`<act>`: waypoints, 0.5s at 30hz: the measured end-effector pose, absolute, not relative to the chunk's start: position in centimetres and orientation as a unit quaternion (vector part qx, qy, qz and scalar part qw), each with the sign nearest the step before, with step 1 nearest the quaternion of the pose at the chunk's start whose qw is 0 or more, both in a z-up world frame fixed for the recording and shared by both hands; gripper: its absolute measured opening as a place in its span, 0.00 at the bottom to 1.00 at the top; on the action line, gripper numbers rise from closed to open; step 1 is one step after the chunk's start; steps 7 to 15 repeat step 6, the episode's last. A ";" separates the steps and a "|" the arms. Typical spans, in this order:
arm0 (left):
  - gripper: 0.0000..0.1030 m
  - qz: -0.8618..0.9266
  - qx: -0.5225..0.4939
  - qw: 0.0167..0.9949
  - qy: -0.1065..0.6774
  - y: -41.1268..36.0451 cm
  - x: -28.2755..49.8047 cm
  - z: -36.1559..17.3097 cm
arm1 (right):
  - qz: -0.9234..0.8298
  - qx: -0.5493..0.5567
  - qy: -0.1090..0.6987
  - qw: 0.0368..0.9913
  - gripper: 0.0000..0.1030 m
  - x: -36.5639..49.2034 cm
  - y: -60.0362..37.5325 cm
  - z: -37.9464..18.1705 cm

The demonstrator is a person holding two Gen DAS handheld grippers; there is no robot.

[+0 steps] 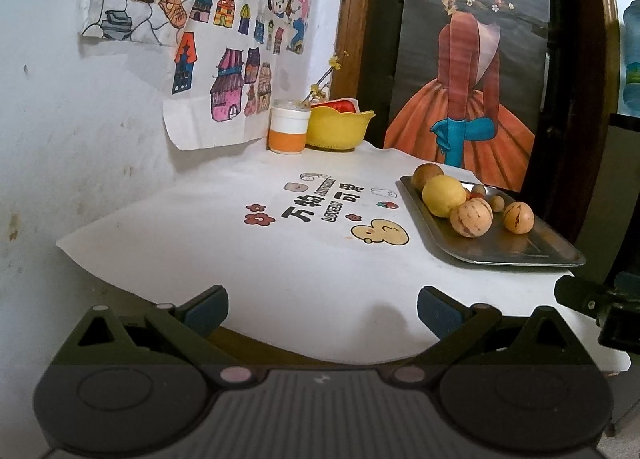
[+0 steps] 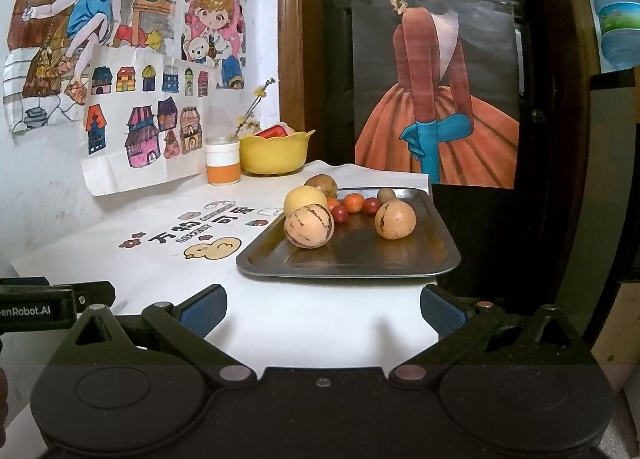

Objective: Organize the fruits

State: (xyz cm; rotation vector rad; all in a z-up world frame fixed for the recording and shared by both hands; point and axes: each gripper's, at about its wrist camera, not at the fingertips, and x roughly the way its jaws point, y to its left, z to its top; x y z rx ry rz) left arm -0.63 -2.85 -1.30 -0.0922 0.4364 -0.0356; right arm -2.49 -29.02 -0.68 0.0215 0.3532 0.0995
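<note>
Left gripper (image 1: 322, 309): jaws spread wide, holding nothing, above the white desk (image 1: 280, 259). Right gripper (image 2: 323, 309): likewise wide open and empty. The metal tray (image 2: 424, 263) sits at the desk's right edge, carrying two striped melons (image 2: 309, 226), one yellow fruit (image 2: 305, 198), one brown fruit (image 2: 322, 184) and several small tomatoes (image 2: 354, 203); the right view shows these tomatoes clearly. One yellow bowl (image 1: 338, 127) stands at the back.
</note>
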 end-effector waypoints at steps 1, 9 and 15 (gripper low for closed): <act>1.00 -0.017 -0.046 0.975 0.217 -2.9 -0.6 -1.3 | 0.050 0.010 0.176 0.983 0.99 -2.5 -29.0 -0.7; 1.00 -0.016 -0.051 0.975 0.217 -2.7 -0.6 -1.3 | 0.051 0.007 0.180 0.982 0.99 -2.4 -29.1 -0.6; 1.00 -0.016 -0.051 0.975 0.217 -2.7 -0.6 -1.3 | 0.051 0.007 0.180 0.982 0.99 -2.4 -29.1 -0.6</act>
